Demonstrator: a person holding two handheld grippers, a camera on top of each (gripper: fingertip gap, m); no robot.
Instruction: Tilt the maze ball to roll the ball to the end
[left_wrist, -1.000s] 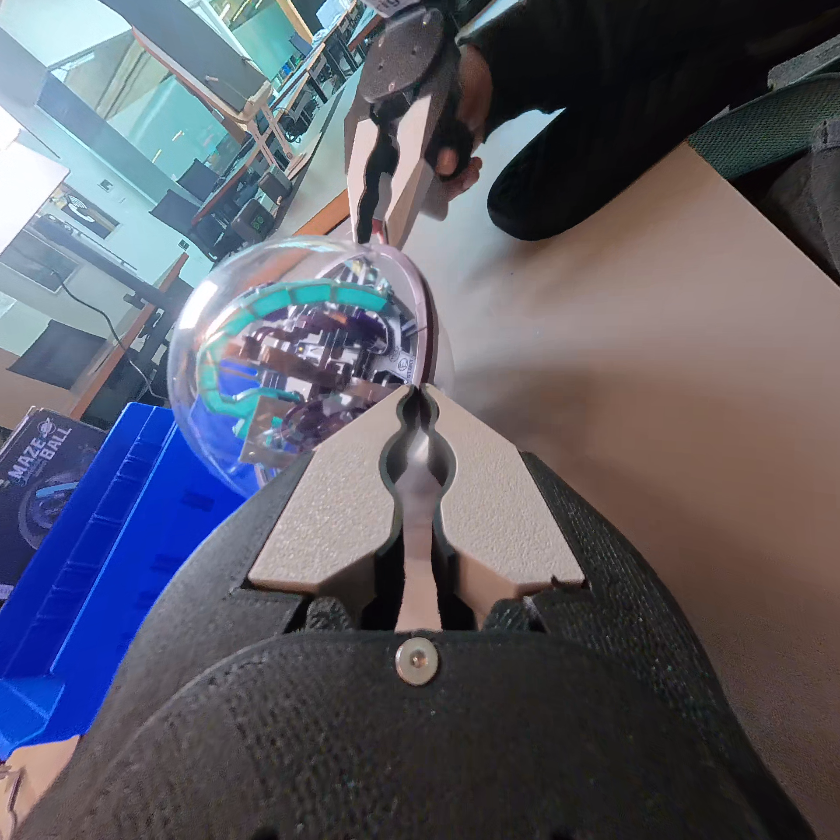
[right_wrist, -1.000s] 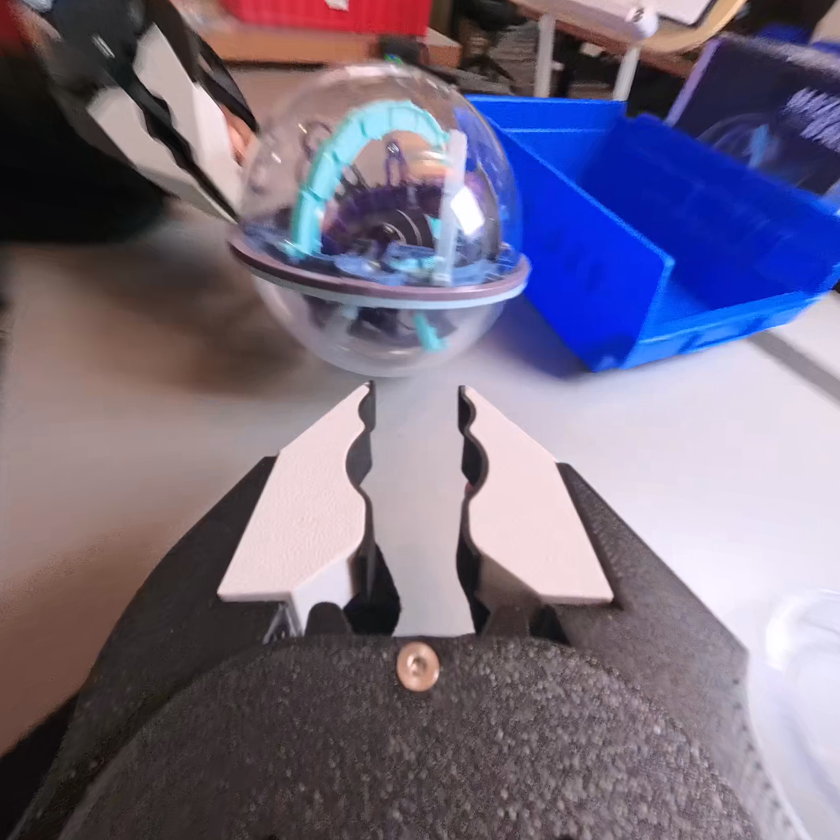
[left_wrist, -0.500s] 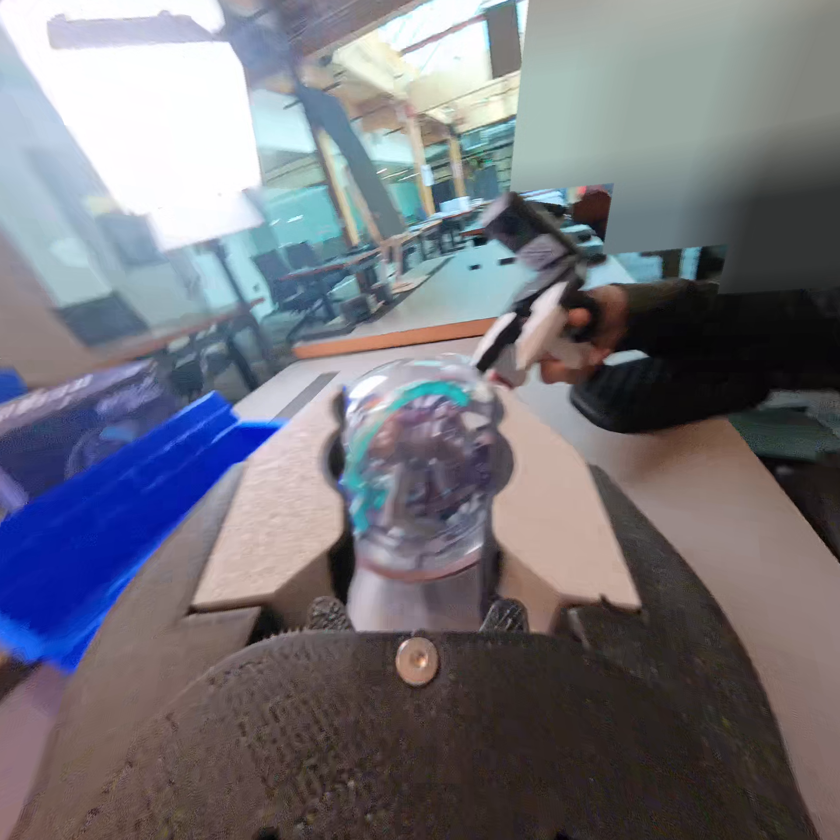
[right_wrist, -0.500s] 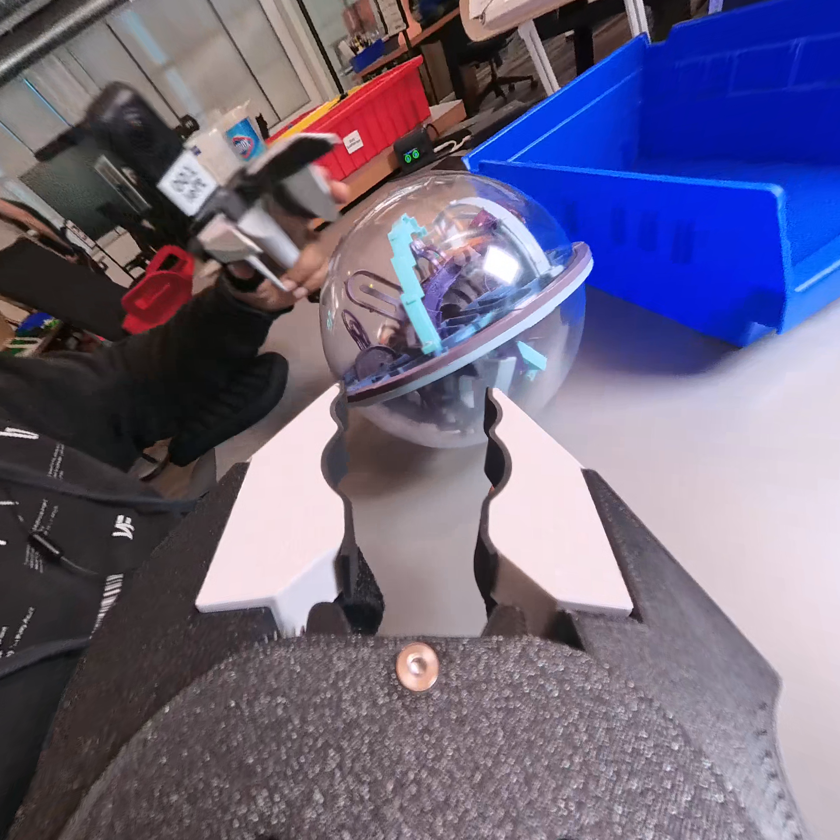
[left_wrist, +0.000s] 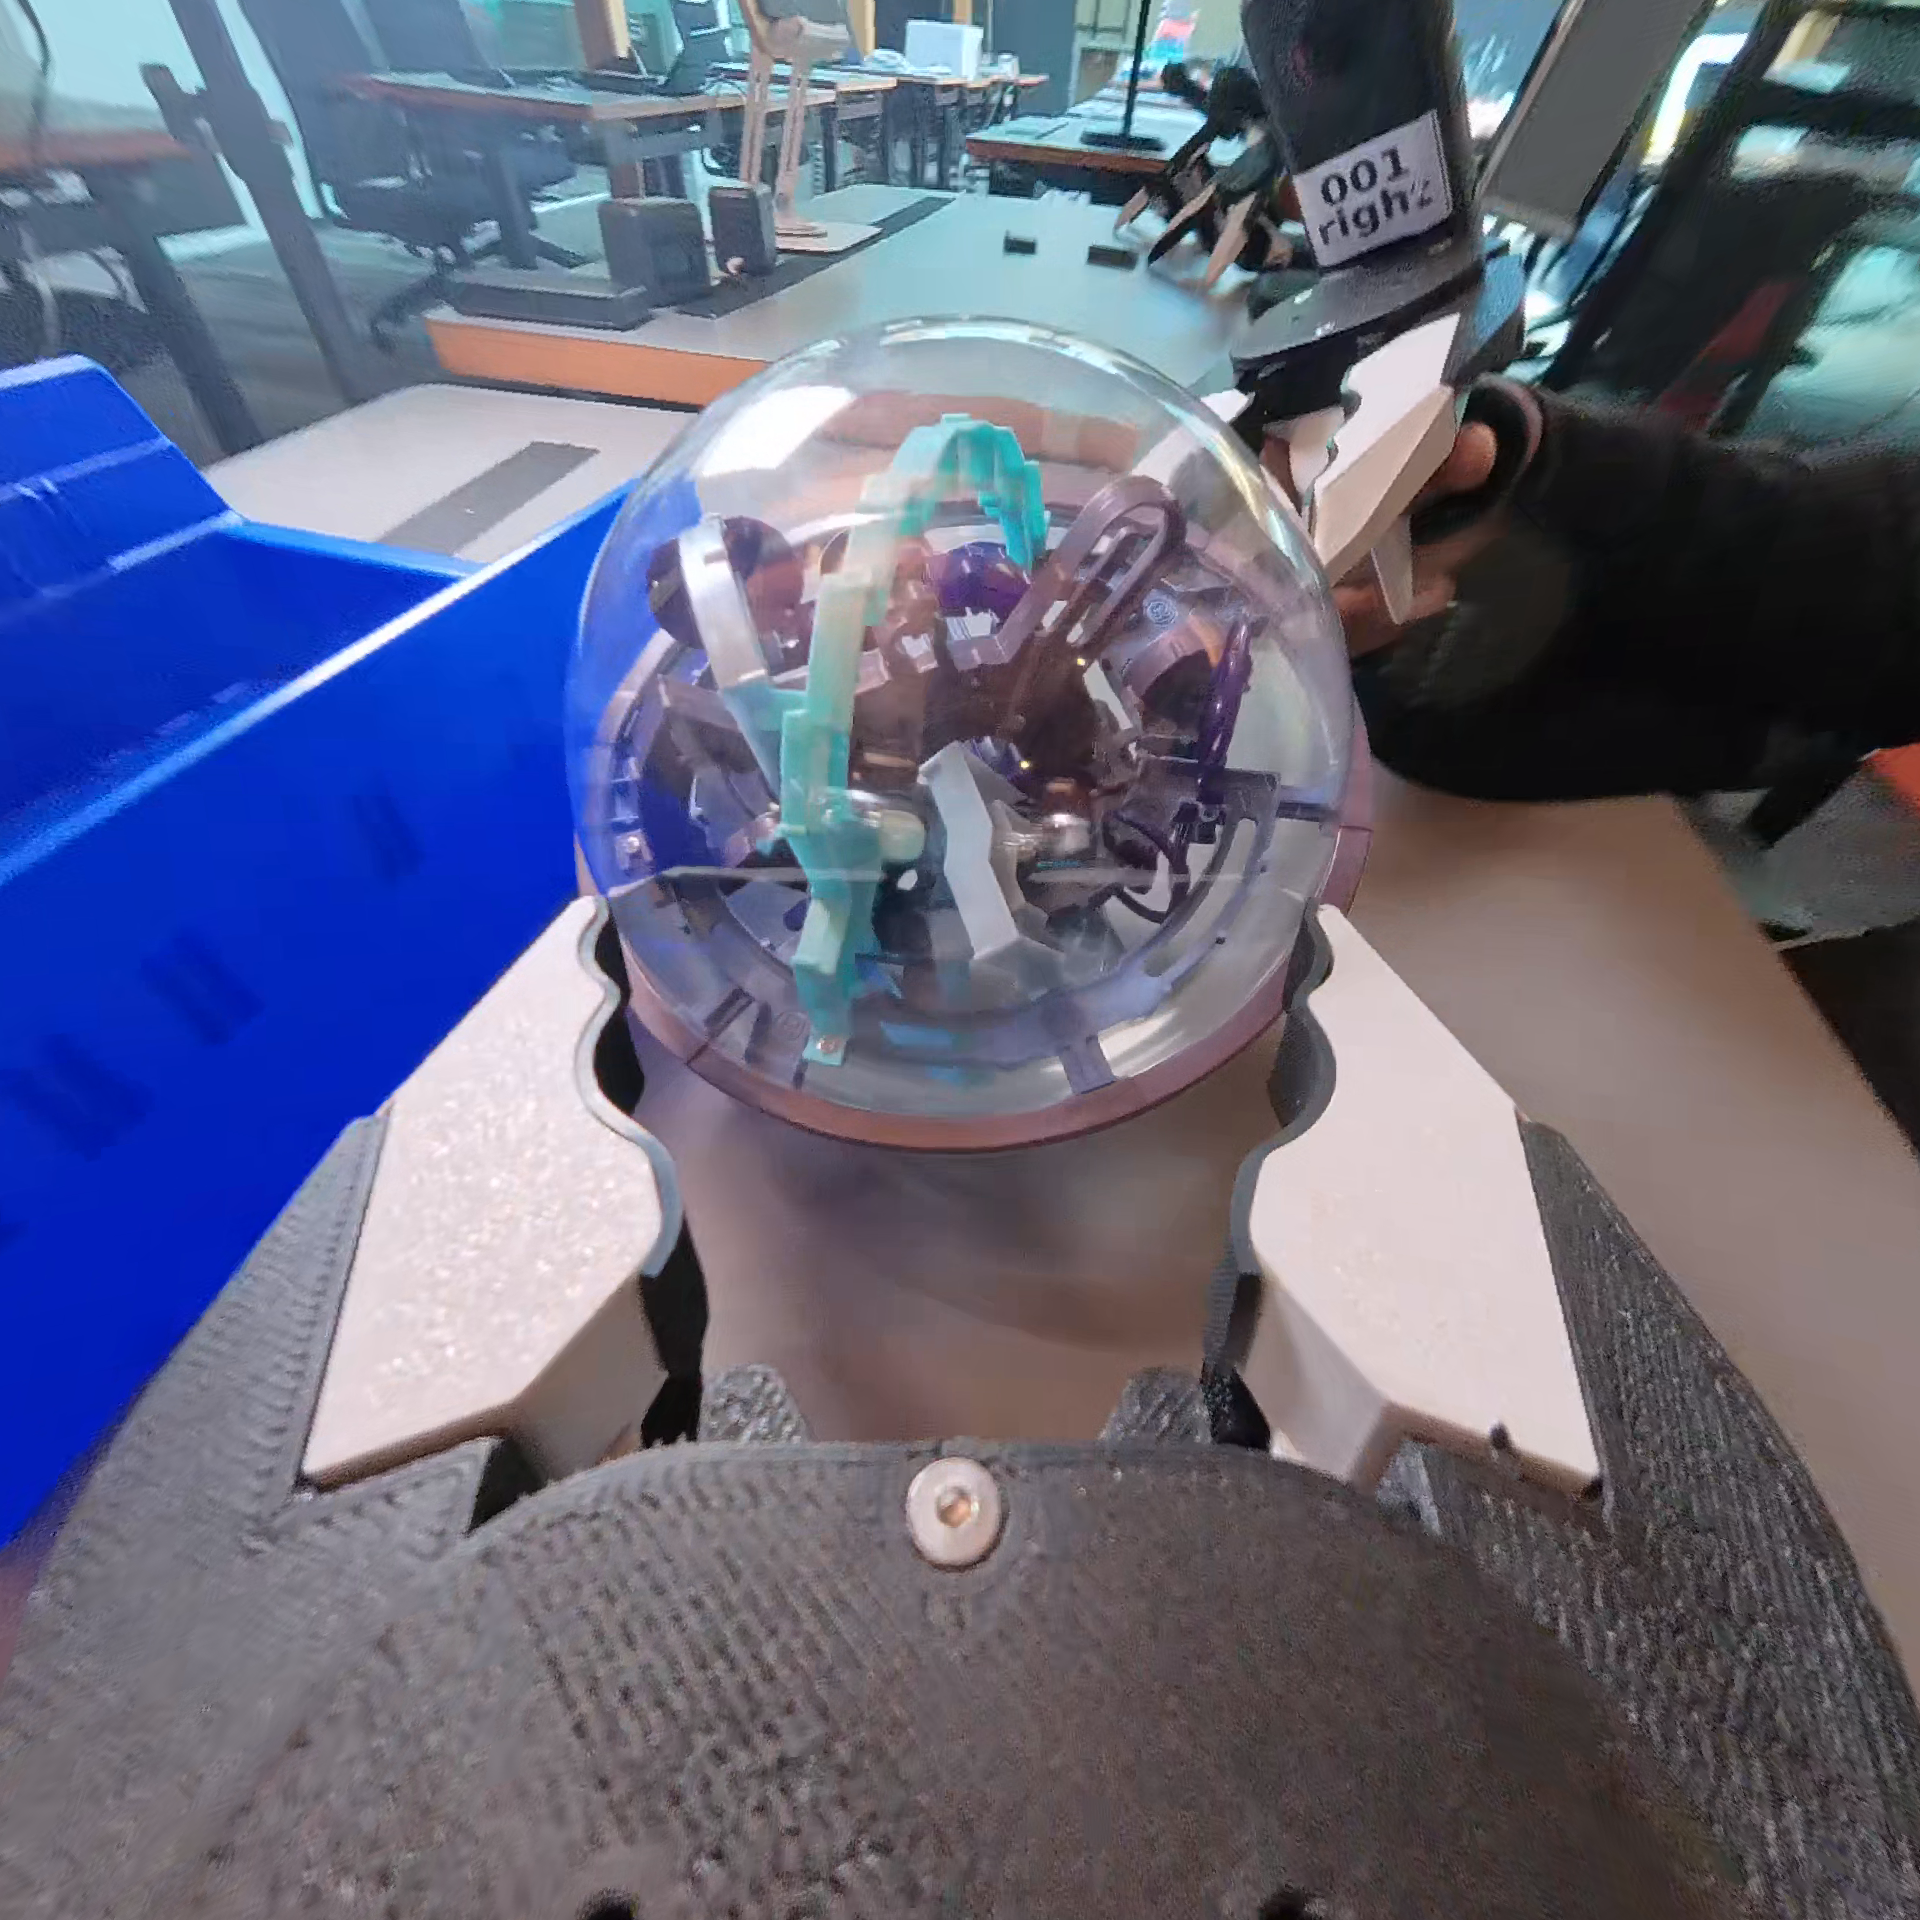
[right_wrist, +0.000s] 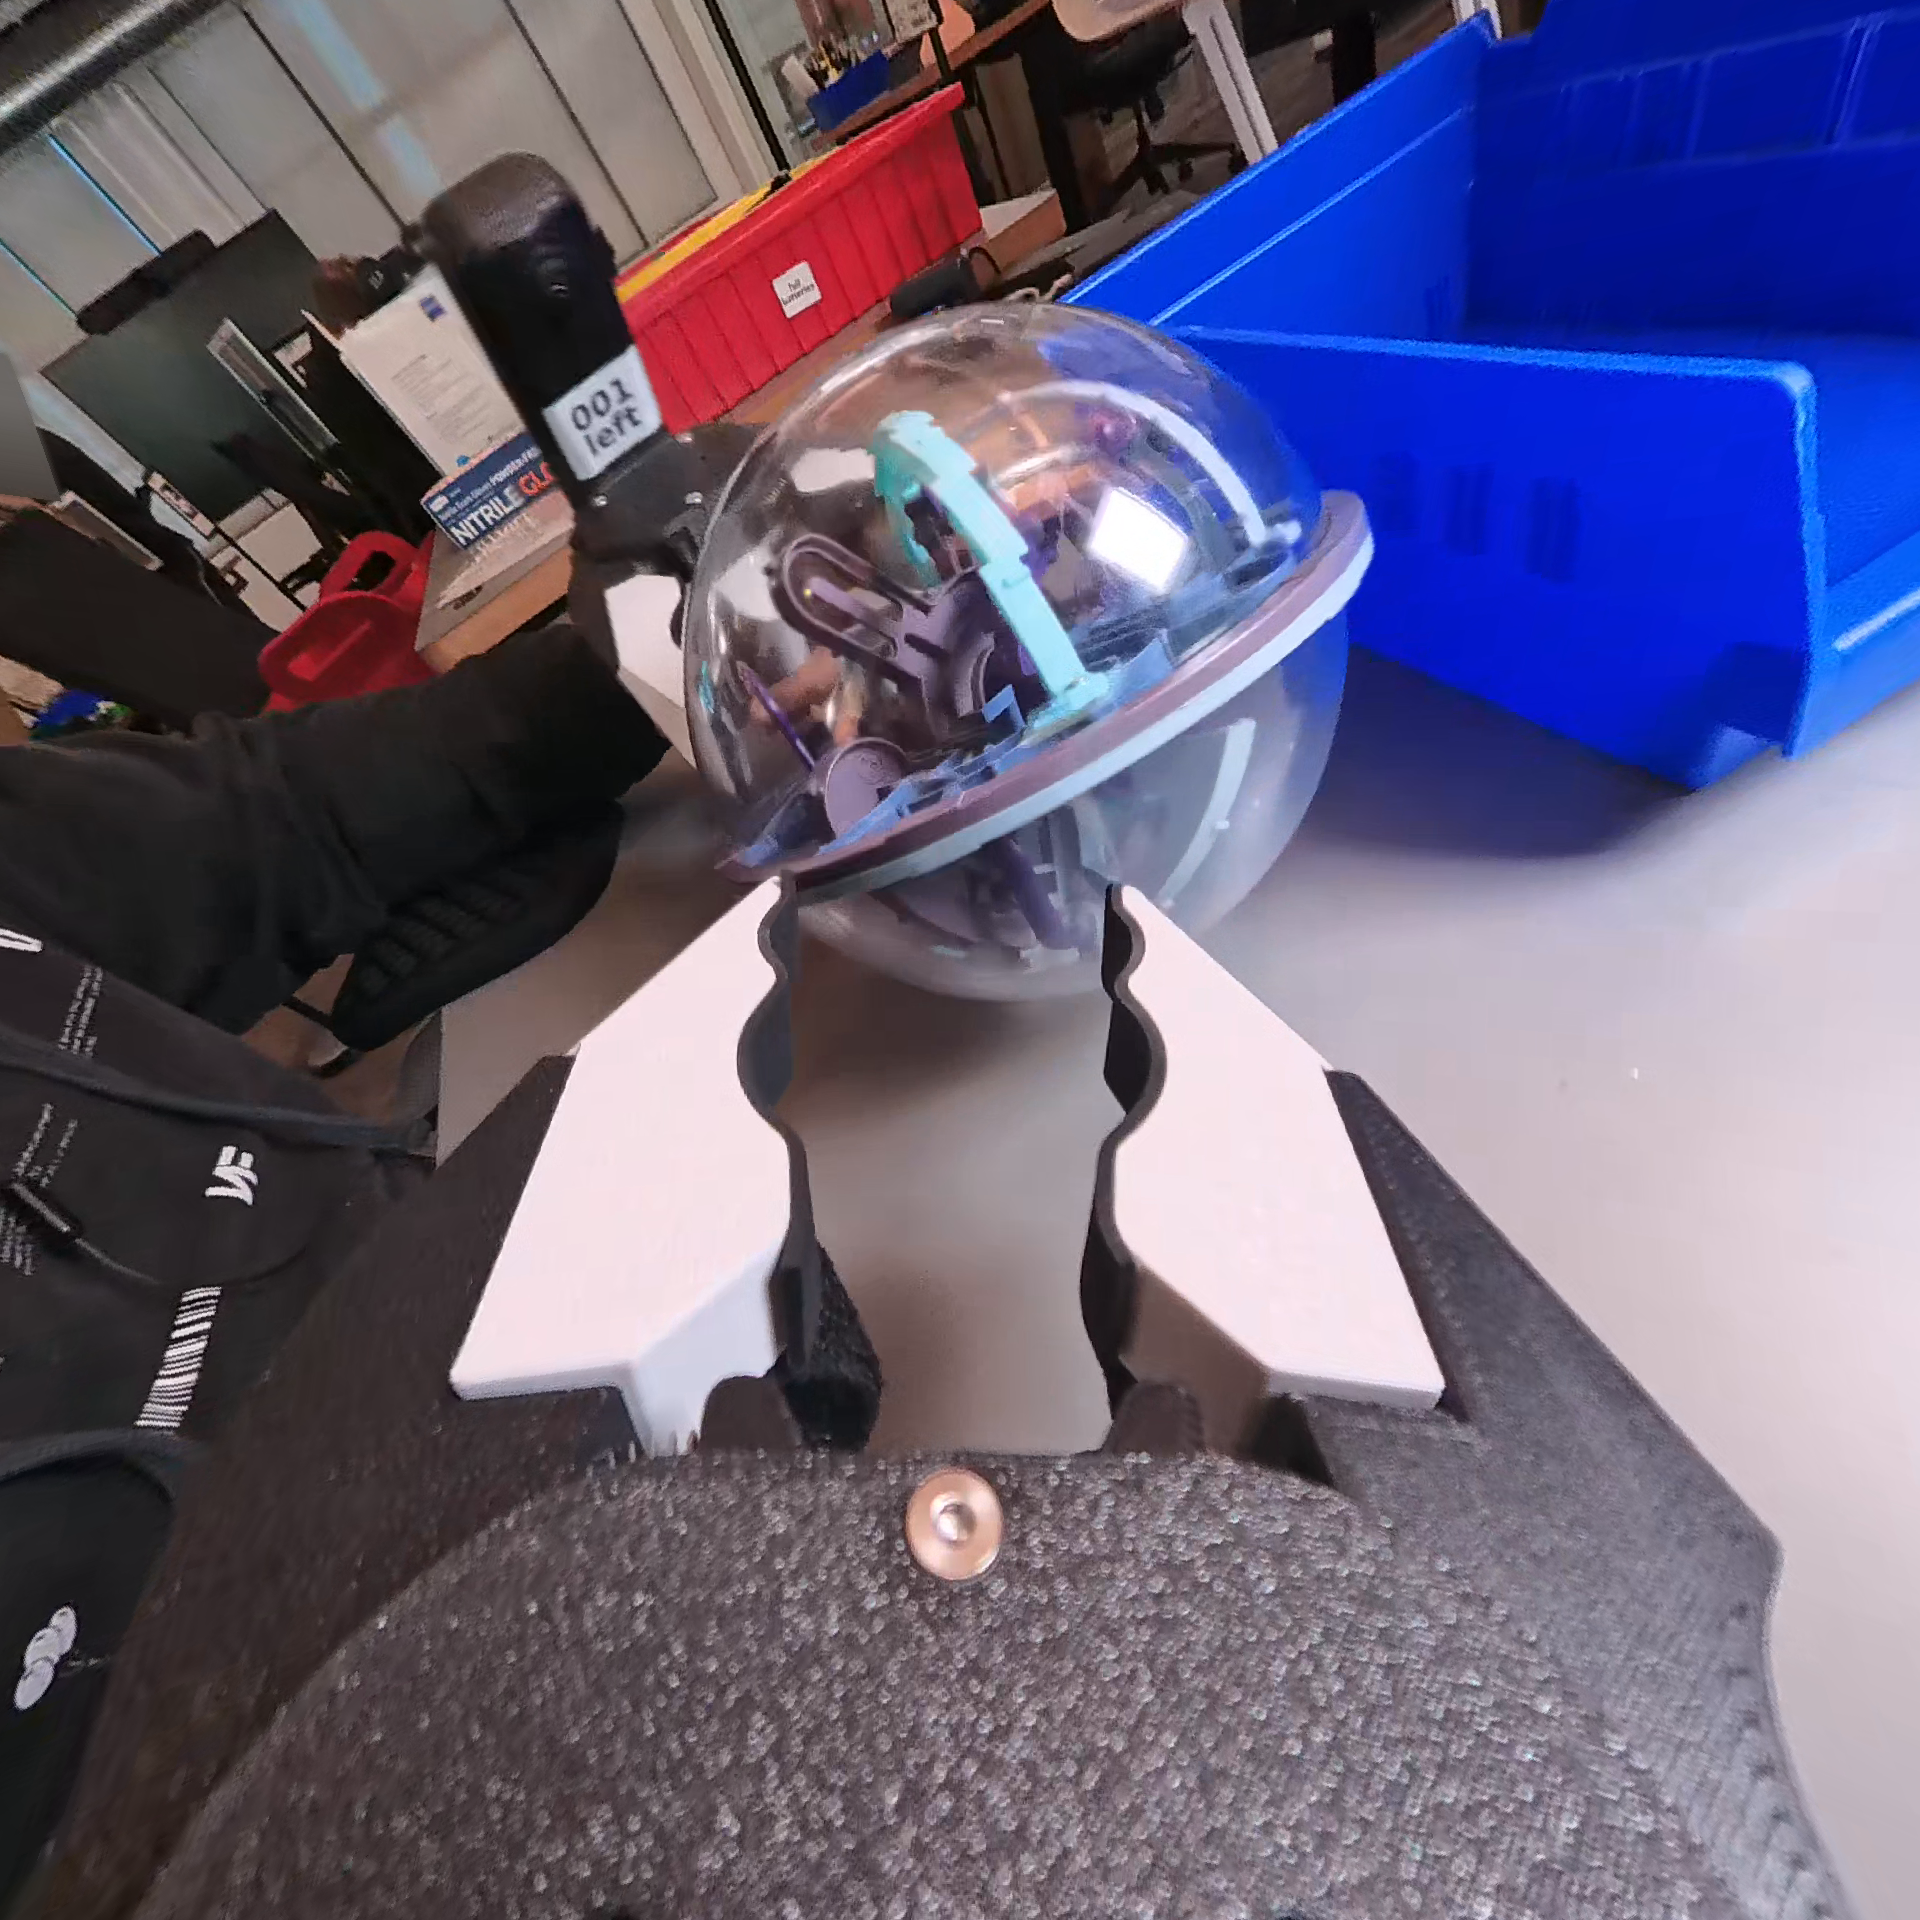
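Observation:
The maze ball (left_wrist: 961, 727) is a clear sphere with a teal track and purple parts inside. It sits tilted on the pale table (left_wrist: 1558, 1039), rim (right_wrist: 1195, 665) high on the bin side. My left gripper (left_wrist: 956, 920) is opened wide. Its fingertips (left_wrist: 613, 935) stand on either side of the ball's lower part; I cannot tell if they press it. My right gripper (right_wrist: 948, 899) is open, its fingertips (right_wrist: 774, 904) just under the rim against the lower half. Each gripper also shows behind the ball in the other's view: the right (left_wrist: 1351, 468), the left (right_wrist: 634, 582).
A large blue bin (left_wrist: 208, 779) stands close to the ball, and also shows in the right wrist view (right_wrist: 1558, 468). A person's dark sleeves (right_wrist: 260, 810) lie over the near table edge. A red bin (right_wrist: 831, 239) and desks stand farther back.
One second ago my left gripper pinched the ball's rim and held it level. It let go, opened wide and moved in around the ball. The ball now sits tilted; my right gripper came up under it.

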